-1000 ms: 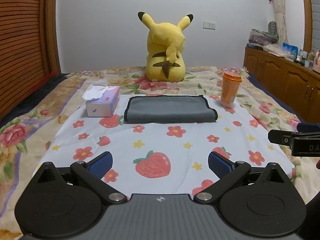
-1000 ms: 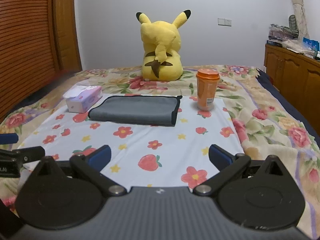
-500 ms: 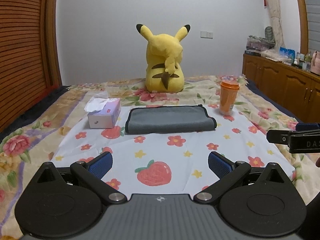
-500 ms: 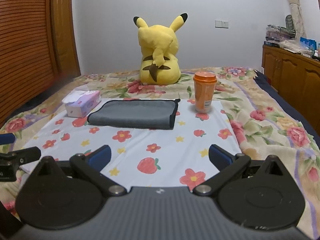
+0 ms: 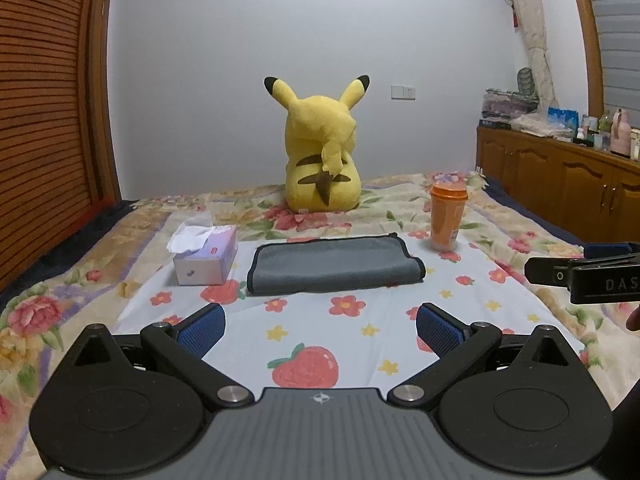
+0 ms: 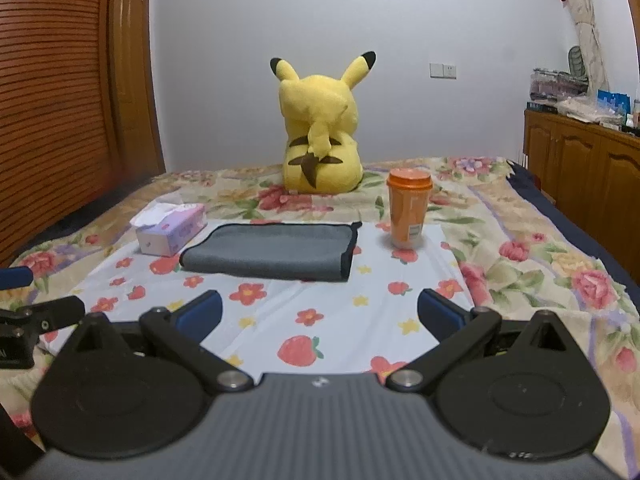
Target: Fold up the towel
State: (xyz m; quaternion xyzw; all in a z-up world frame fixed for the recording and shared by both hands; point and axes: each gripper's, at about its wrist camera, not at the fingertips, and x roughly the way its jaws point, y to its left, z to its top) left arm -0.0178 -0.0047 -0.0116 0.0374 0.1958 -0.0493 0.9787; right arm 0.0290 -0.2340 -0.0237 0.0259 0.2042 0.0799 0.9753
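Both grippers, left gripper (image 5: 320, 326) and right gripper (image 6: 320, 310), hang spread wide and empty; grey towel (image 5: 334, 266) lies folded between tissue box (image 5: 206, 256) and orange cup (image 5: 448, 216), looks finished.

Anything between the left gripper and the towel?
Nothing: the left wrist view shows only bare printed sheet between left gripper and towel.

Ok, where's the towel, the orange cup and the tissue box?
towel (image 5: 334, 264): left wrist view, middle of its grey top.
orange cup (image 6: 408, 216): right wrist view, middle of its side.
tissue box (image 5: 206, 266): left wrist view, its near face.
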